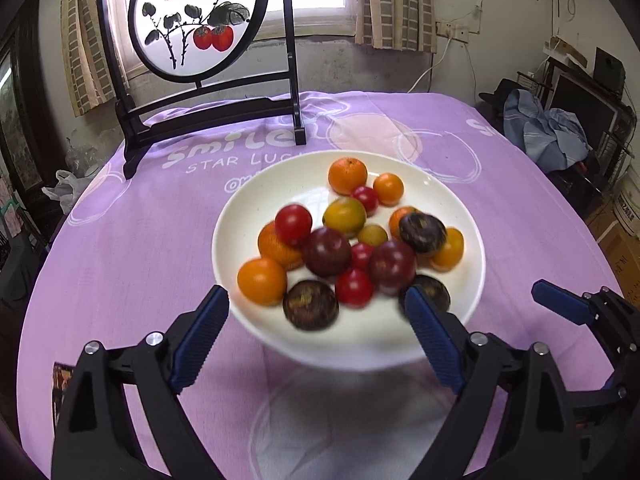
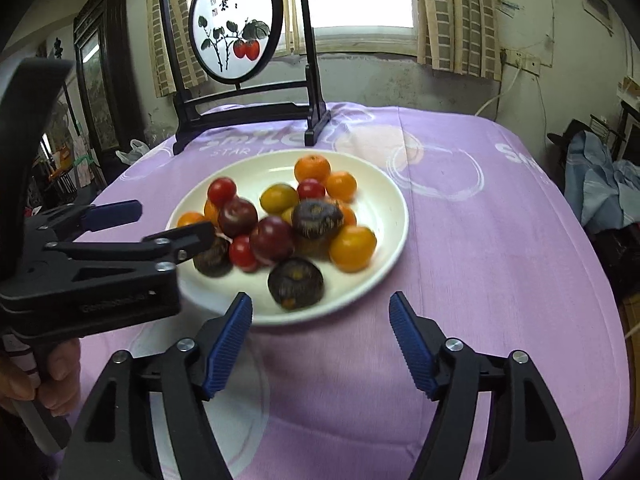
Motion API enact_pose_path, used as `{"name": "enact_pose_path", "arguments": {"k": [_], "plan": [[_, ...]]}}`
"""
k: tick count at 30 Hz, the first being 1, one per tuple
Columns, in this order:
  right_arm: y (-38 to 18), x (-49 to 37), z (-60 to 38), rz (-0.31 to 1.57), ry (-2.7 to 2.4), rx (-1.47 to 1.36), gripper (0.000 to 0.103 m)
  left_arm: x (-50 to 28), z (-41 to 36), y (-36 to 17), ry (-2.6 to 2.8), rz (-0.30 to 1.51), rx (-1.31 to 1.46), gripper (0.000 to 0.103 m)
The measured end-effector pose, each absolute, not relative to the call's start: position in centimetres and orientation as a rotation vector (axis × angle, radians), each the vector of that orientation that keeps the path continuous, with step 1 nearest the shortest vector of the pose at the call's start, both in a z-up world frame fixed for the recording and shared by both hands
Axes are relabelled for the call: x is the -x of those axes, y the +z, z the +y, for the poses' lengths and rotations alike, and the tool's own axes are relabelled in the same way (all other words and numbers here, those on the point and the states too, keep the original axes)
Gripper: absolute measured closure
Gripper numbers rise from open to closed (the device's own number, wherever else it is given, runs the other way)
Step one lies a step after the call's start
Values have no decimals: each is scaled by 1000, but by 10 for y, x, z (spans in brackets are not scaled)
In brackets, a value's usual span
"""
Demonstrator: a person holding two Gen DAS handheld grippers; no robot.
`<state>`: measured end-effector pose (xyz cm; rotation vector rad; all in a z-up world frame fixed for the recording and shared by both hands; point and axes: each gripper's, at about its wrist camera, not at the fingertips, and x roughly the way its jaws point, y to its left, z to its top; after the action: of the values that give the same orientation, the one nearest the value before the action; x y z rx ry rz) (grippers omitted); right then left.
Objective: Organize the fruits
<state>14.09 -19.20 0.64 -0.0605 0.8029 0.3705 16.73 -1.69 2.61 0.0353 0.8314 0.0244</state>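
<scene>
A white plate (image 1: 460,208) (image 2: 380,200) on the purple tablecloth holds several small fruits: orange mandarins (image 1: 347,175), red cherry tomatoes (image 1: 293,224), dark red plums (image 1: 326,251) and dark purple fruits (image 1: 310,304) (image 2: 295,284). My left gripper (image 1: 316,304) is open, its fingertips straddling the plate's near rim; it also shows in the right wrist view (image 2: 174,222) at the plate's left edge. My right gripper (image 2: 320,312) is open and empty, just short of the plate's near rim. Its fingers (image 1: 560,302) show at the right in the left wrist view.
A black-framed round screen painted with persimmons (image 1: 196,20) (image 2: 236,24) stands at the table's far left. The purple tablecloth (image 1: 140,240) (image 2: 500,260) covers the table. Clothes and shelves (image 1: 548,132) lie off the right edge.
</scene>
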Motion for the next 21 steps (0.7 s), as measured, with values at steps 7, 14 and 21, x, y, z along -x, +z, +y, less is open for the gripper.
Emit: {"name": "enact_pose_path", "arguments": {"k": [7,14,21], "plan": [[-5,-116,-196,812,339,55,22,-125,-9,11,35,863,-28,9],[-9,-101,-197,811,358,41,19,-105,-1,-7,53,897,-26,9],[-24,-102,-194,845,379,67,18,-103,5,-19,48,887,-15,9]]}}
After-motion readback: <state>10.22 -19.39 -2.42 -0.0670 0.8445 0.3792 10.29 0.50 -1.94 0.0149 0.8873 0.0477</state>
